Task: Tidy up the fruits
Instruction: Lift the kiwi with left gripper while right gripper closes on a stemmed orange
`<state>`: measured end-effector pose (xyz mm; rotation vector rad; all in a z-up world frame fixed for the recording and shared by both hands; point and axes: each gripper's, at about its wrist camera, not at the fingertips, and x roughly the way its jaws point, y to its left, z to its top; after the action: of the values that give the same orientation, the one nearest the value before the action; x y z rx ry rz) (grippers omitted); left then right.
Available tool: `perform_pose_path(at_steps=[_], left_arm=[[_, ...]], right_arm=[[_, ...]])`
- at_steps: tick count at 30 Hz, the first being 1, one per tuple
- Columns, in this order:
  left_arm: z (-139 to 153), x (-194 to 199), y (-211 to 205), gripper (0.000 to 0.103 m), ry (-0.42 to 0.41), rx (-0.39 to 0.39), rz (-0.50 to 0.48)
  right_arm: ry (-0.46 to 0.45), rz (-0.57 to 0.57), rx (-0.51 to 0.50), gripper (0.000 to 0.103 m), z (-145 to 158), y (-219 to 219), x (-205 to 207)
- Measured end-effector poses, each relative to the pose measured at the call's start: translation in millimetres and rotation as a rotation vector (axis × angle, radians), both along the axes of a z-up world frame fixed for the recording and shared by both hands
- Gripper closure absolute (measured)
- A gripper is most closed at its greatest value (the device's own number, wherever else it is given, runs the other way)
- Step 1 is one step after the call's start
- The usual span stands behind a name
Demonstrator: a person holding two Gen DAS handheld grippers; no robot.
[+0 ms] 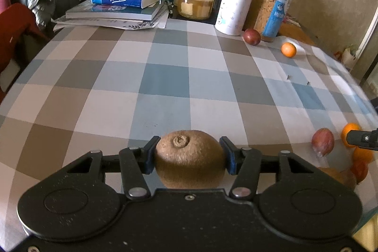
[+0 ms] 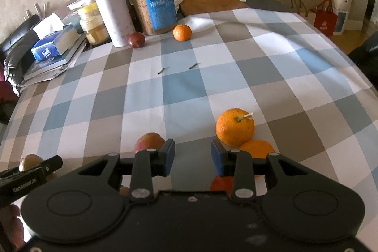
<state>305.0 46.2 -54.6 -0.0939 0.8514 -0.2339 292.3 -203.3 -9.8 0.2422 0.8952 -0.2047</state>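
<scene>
The kiwi (image 1: pixel 189 157) sits right between the blue pads of the left gripper (image 1: pixel 190 156), low over the checked tablecloth (image 1: pixel 146 77). Both pads look to be against its fuzzy sides, though a sliver of a gap can't be ruled out. The right gripper (image 2: pixel 192 157) hangs nearby with its jaws apart and nothing between them, only cloth below. Just beside it lies the cluster: a big orange (image 2: pixel 234 126) touching a second orange (image 2: pixel 257 148), and a reddish fruit (image 2: pixel 148 142) on the other side. Beyond that, a wide open stretch of cloth, bare but for two small dark screws (image 2: pixel 162 70). Far back, a small tangerine (image 2: pixel 182 32) and a dark red plum (image 2: pixel 136 40) sit close to the white bottle (image 2: pixel 113 13) and cereal jar (image 2: pixel 153 4), where the clutter lines the cloth's far edge. The right-hand table edge drops away clear.
</scene>
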Motion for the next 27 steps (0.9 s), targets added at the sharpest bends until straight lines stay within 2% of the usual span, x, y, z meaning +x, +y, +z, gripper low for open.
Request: perform_pose_path(at_steps=[7,12,18,23,27], left_arm=[[0.0,0.8,2.0,0.044,-0.002,-0.022,0.011],[-0.2,0.4,2.7,0.044,-0.007,-0.028,0.014],[-0.2,-0.2,3.7,0.044,-0.011,-0.032,0.012],[-0.1,-0.1,4.1,0.044,-0.011,-0.033,0.011],[-0.3,-0.4,4.5,0.044,-0.013,-0.034,0.011]], right_arm=[[0.043,0.04,0.041,0.066,25.9,-18.2,12.5],[0.098,-0.016,0.054,0.066,24.0,-40.8,28.1],[0.155,-0.047,-0.006,0.065,4.2,-43.8,41.0],[0.162,-0.056,-0.124,0.064,-3.9,-39.3,46.8],[0.164,-0.052,-0.146,0.062,-8.8,-41.1,50.5]])
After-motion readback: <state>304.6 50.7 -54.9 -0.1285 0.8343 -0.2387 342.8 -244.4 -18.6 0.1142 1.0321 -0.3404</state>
